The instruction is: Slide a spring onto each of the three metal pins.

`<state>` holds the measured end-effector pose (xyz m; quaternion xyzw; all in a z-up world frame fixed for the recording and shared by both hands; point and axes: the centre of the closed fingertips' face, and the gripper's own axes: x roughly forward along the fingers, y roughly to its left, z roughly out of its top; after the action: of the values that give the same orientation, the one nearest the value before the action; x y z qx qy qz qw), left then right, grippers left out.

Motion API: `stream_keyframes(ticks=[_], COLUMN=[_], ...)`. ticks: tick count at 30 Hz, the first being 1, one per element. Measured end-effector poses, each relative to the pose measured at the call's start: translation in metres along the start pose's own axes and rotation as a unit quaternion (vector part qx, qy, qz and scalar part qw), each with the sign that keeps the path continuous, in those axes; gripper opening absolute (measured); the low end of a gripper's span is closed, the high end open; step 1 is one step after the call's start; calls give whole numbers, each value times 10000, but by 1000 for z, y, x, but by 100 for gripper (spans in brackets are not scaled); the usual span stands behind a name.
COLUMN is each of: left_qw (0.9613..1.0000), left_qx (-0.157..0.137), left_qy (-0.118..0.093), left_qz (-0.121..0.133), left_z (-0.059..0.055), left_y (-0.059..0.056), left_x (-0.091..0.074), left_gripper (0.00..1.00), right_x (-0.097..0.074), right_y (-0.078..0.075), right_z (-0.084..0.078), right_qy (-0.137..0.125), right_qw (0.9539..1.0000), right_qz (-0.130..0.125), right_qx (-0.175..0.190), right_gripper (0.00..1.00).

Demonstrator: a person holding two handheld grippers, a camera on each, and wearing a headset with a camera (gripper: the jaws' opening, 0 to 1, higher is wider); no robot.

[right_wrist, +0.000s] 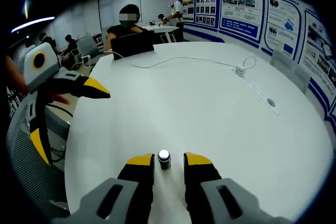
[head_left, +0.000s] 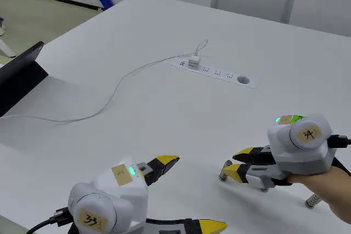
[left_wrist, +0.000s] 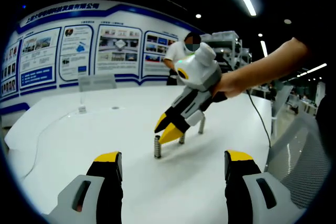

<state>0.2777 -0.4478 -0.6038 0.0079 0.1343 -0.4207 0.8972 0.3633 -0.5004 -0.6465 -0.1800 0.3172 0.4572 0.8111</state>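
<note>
Your yellow-tipped right tongs (head_left: 236,163) lie low over the white bench (head_left: 164,119) at about 4 o'clock in the head view, pointing toward 9 o'clock. They are narrowly parted, with one tip on each side of the silver cap of a short upright metal pin (right_wrist: 164,156). You cannot tell whether either tip touches it. That pin's long axis stands vertical off the bench, cap up, and a coiled metal spring (left_wrist: 157,151) sits round its lower part. In the left gripper view a second upright pin (left_wrist: 182,139) and a third upright pin (left_wrist: 201,125) stand just behind it, under the body of the right tongs, both also vertical. Your left tongs (head_left: 191,193) sit at 7 o'clock in the head view, spread wide and holding nothing. They point toward 3 o'clock and are well apart from the pins. Farther up the bench at 12 o'clock lies a white power strip (head_left: 215,73) with a white charger (head_left: 193,62) plugged in. Its thin white cable (head_left: 109,100) trails toward 9 o'clock, where a dark screen (head_left: 19,78) stands.
</note>
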Motion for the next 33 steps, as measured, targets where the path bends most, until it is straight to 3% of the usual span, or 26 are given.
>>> stream_keyframes(ticks=[3,6,9,19,26,33], left_qw=[10000,10000,10000,9999,9998,9997], left_qx=[-3,9,12,-82,-155,-165], left_qy=[22,41,58,63,49,76], left_qz=[12,23,22,80,136,137], left_z=[-1,-2,-2,-3,-2,-2], left_y=[1,1,1,4,7,6], left_x=[0,0,0,0,-2,-2], left_gripper=[82,82,82,82,84,85], right_x=[-8,-18,-29,-70,-99,-129], right_y=[0,-3,-4,-8,-14,-19], right_z=[3,2,-1,-22,-41,-59], right_qy=[-140,-227,-324,-659,-820,-973], right_qw=[9999,9990,9982,9954,9893,9802], right_qz=[-29,-207,-341,-689,-1128,-1552], right_qx=[-52,-334,-368,131,439,755], right_gripper=[24,27,28,39,49,56])
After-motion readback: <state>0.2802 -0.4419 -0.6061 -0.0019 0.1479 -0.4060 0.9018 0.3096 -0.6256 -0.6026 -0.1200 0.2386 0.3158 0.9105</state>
